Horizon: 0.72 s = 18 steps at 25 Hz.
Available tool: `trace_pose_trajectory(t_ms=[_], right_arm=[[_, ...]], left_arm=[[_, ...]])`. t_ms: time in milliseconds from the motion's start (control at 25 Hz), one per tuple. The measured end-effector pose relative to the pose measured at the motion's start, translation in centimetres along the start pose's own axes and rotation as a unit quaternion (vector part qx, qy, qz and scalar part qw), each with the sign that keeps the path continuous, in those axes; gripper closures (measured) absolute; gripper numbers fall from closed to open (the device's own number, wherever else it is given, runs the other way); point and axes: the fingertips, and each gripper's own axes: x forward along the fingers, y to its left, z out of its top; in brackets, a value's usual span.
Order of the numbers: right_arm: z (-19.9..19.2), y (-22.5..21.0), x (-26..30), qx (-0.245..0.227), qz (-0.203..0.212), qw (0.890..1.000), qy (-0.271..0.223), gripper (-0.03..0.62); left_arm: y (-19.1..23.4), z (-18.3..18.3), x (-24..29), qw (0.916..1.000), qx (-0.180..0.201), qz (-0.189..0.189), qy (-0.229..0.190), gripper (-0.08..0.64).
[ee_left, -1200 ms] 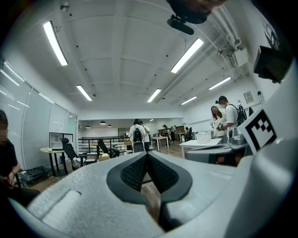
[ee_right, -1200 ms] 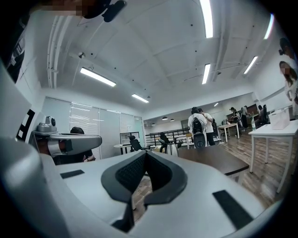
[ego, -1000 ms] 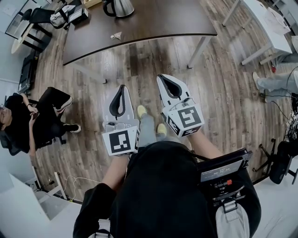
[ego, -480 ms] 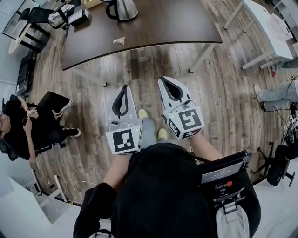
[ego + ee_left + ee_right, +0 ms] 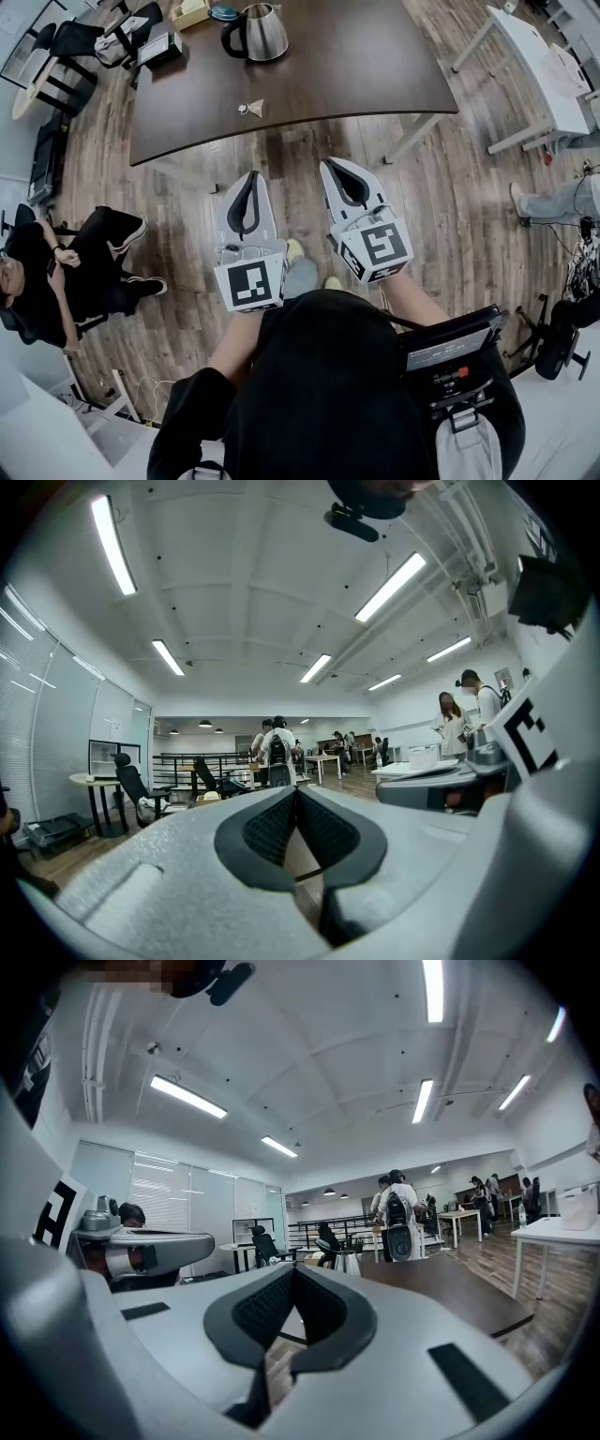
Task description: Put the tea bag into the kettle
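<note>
Straight ahead of the wearer, both tongs are pinched shut with nothing between their tips. The left gripper (image 5: 248,175) and the right gripper (image 5: 330,164) are held level, side by side over the wooden floor (image 5: 187,244), short of the near edge of the dark brown table (image 5: 375,66). On that table the small white tea bag (image 5: 251,109) lies close to the near edge, well apart from both grippers. The steel kettle (image 5: 257,30) stands toward the table's far side, and a seated person (image 5: 66,262) is off the table's left end.
</note>
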Motion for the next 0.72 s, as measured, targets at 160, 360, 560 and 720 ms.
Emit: trace_pose_trajectory(t_ms=[160, 360, 560, 720], right_arm=[[0.9, 0.1, 2.7, -0.005, -0.006, 1.000, -0.002, 0.588], [1.9, 0.6, 6.1, -0.014, -0.010, 1.000, -0.007, 0.588], [2.3, 1.1, 9.0, -0.022, -0.016, 1.000, -0.012, 0.588], [2.5, 1.1, 10.5, -0.024, -0.023, 0.999, -0.015, 0.588]], left_arm=[[2.3, 0.5, 1.8, 1.0000, -0.002, -0.004, -0.007, 0.557], [5.5, 0.5, 3.4, 0.9998, -0.013, -0.003, -0.013, 0.557], [8.3, 0.2, 4.9, 0.9996, -0.017, -0.006, -0.020, 0.557], [9.7, 0.0, 6.0, 0.9997, -0.011, -0.008, -0.018, 0.557]])
